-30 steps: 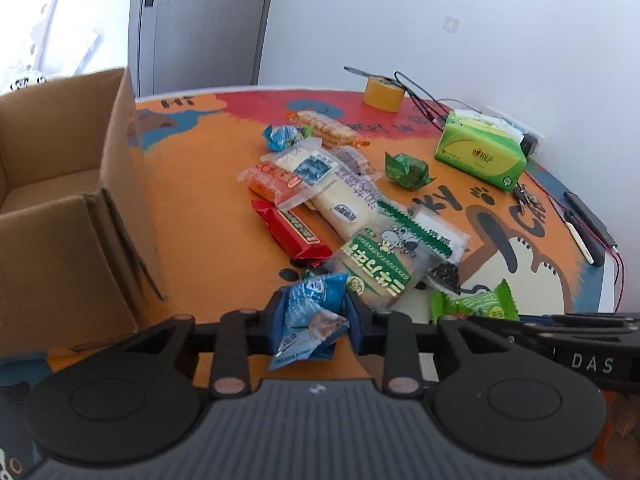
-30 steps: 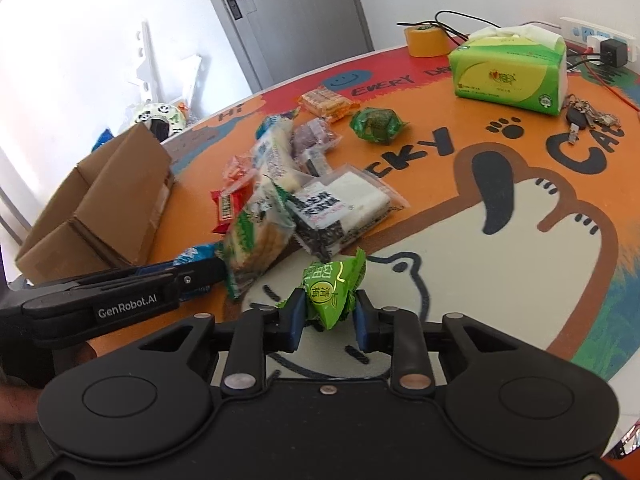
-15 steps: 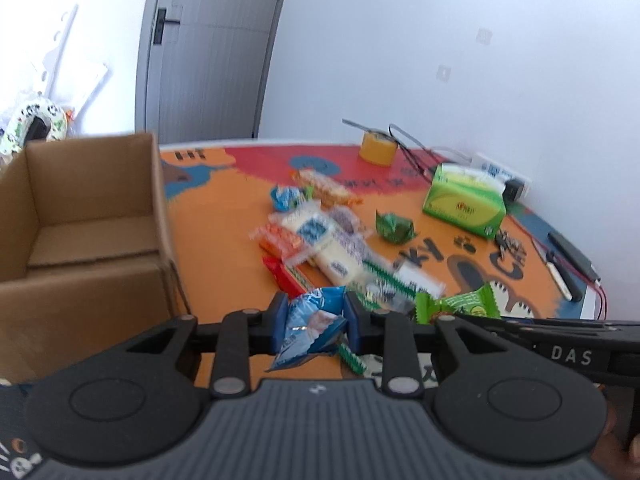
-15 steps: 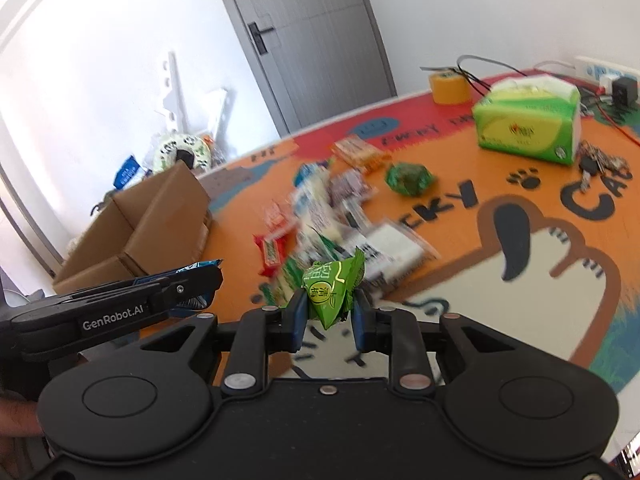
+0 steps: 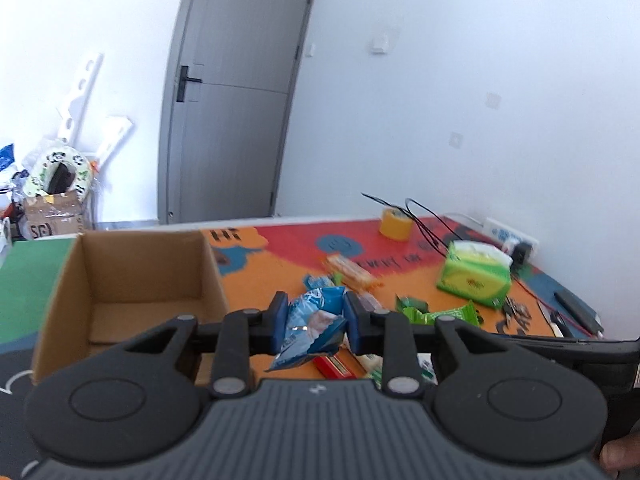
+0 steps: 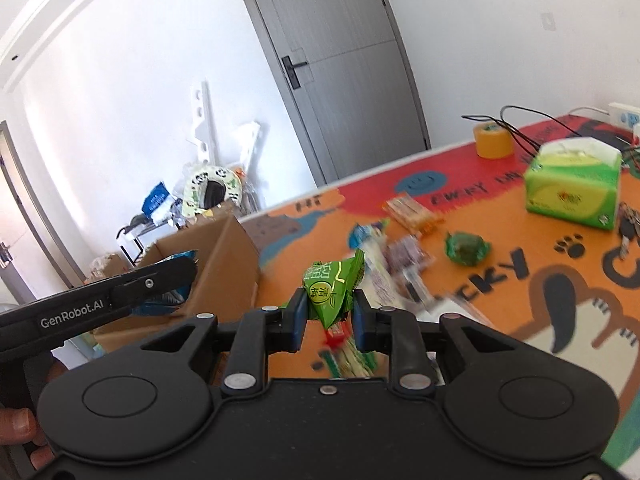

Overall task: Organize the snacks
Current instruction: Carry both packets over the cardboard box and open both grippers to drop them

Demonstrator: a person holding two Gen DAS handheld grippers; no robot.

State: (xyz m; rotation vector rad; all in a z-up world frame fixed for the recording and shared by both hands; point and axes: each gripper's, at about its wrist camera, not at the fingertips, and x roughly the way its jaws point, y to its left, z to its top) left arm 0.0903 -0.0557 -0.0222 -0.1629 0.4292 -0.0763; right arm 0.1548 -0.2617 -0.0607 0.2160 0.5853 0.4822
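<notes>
My left gripper (image 5: 313,322) has its jaws clamped on a crinkled blue foil snack packet (image 5: 310,326), held just beside the open brown cardboard box (image 5: 120,280). My right gripper (image 6: 328,316) pinches a green foil snack packet (image 6: 330,292) above the bench (image 6: 520,272), right of that box.

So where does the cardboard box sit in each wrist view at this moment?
Left wrist: cardboard box at lower left, open top facing the camera, just left of the blue snack packet.
Right wrist: the box at left of centre, partly behind the left gripper.
Shared landmark: the green tissue pack, on the table at right in both.
</notes>
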